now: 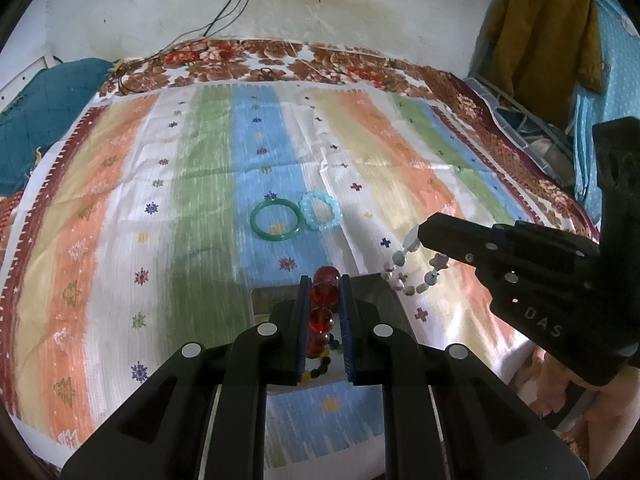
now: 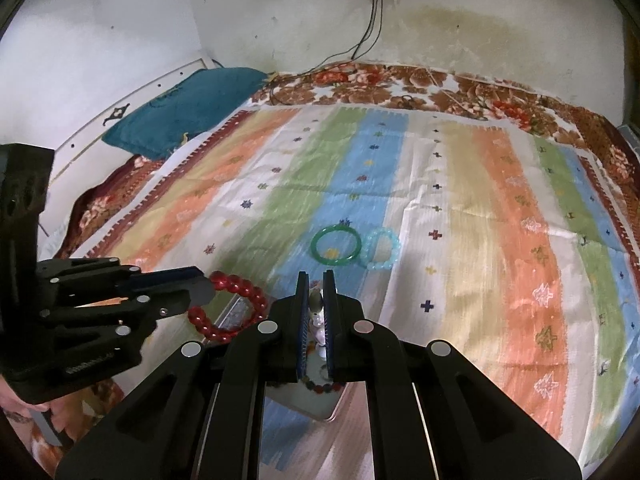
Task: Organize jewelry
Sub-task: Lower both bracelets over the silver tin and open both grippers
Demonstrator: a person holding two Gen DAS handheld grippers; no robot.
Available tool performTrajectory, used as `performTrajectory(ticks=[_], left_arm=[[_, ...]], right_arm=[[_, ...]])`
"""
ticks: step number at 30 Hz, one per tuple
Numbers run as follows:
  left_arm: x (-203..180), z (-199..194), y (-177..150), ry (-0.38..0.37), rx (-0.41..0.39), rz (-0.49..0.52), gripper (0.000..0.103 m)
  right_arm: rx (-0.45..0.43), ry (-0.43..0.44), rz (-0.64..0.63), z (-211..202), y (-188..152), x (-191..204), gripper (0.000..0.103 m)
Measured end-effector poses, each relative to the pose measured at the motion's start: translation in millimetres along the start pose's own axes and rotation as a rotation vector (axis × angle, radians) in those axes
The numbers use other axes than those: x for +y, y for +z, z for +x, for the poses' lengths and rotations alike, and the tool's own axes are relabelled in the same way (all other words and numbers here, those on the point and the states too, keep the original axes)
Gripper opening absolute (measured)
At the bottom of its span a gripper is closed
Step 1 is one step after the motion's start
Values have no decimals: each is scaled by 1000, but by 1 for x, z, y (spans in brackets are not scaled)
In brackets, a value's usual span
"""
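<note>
My left gripper is shut on a red bead bracelet, which hangs in a loop from its tips in the right wrist view. To its right, my right gripper is shut on a pale bead bracelet that dangles below the fingers. Both grippers hover over a shallow grey box holding a multicoloured bead bracelet. Farther out on the striped cloth lie a green bangle and a light blue bead bracelet, side by side and touching.
The striped cloth covers a bed with a floral blanket along the far edge. A teal pillow lies at the far left by the wall. Cables hang from a wall socket. Clothes hang at the right.
</note>
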State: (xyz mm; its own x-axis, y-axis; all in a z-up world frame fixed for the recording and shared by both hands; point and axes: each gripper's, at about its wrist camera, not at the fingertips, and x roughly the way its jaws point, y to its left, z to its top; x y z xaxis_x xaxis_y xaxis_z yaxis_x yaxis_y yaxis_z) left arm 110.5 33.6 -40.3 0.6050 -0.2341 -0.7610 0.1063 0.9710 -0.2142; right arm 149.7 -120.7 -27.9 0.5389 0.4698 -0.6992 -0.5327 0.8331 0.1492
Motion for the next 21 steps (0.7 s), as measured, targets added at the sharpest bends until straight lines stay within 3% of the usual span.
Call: performTrajectory(ticks=[4,8,9,12,16,21], left_arm=[[0,1,-1,-7,25,-4,13],[10,3,0,-5,37,-53,14],[12,2,1,0,31,-61,16],[17,4,1,11,32,-77,21],[22,7,3,38,33,-88,33],[27,11,6,69,30,-95,40]], right_arm=[[23,34,0,2,-5,1,8],[34,11,14,3,-6,-3,8],[33,4,22,3,-6,-6,10],[46,-11,44,6,-7,-13,34],[52,-6,63,9,-6,-17,40],[61,-26,74,14,-4,-20,45]])
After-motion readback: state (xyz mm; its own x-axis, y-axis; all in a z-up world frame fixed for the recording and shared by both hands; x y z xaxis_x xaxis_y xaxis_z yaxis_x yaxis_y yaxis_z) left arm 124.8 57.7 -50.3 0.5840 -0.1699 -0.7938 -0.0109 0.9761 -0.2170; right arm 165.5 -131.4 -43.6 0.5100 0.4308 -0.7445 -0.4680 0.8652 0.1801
